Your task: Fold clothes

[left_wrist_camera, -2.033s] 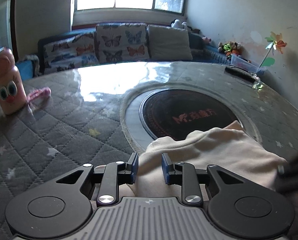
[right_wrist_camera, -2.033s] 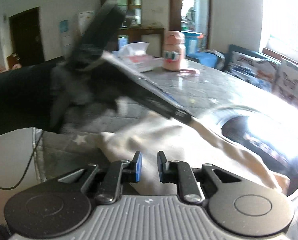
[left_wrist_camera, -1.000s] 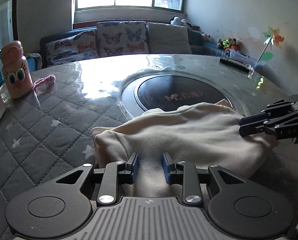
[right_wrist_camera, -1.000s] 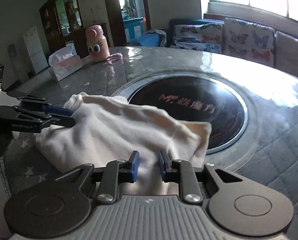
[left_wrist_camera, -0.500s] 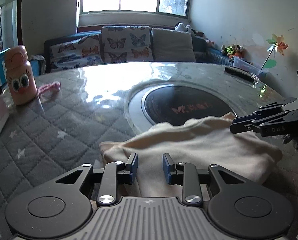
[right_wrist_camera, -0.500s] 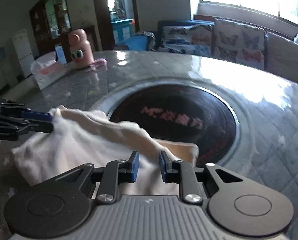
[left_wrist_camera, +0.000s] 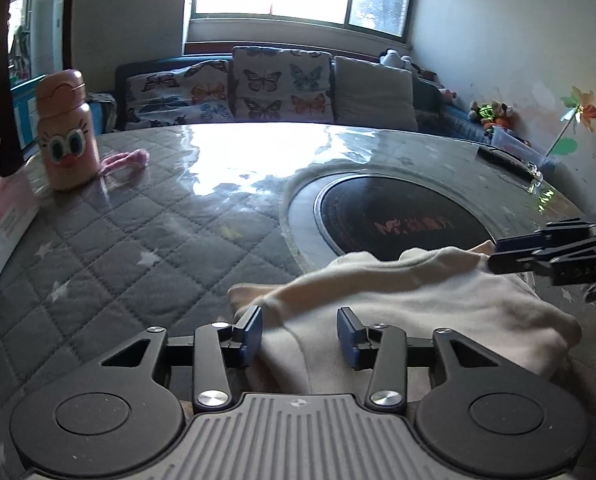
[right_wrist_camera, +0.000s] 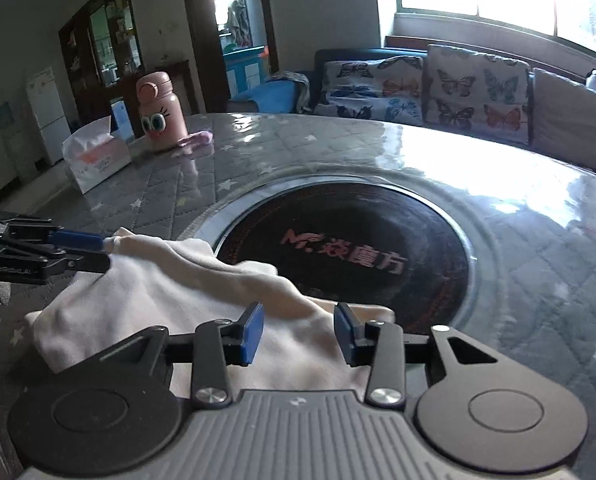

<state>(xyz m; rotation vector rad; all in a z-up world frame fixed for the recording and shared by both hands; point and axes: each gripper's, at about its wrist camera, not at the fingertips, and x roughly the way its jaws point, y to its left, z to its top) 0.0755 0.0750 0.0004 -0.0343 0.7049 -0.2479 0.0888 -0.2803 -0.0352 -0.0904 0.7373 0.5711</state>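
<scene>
A cream garment (left_wrist_camera: 409, 304) lies folded in a thick bundle on the grey quilted table cover (left_wrist_camera: 118, 248), at the near rim of the dark round hob (left_wrist_camera: 397, 216). My left gripper (left_wrist_camera: 299, 334) is open, its jaws wide apart over the garment's left end. My right gripper (right_wrist_camera: 298, 332) is open too, over the garment's (right_wrist_camera: 170, 292) right end. Each gripper shows in the other's view, the right one (left_wrist_camera: 497, 254) at the far edge of the cloth and the left one (right_wrist_camera: 98, 252) likewise.
A pink bottle with a cartoon face (left_wrist_camera: 66, 128) stands at the far left with a pink cloth scrap (left_wrist_camera: 126, 160) beside it. A tissue box (right_wrist_camera: 96, 158) sits near the table's left edge. A sofa with butterfly cushions (left_wrist_camera: 266, 92) is behind the table.
Both grippers have opened and let go of the garment. The cloth has settled lower on the table. Two seconds ago the right view showed the left gripper sweeping across, blurred.
</scene>
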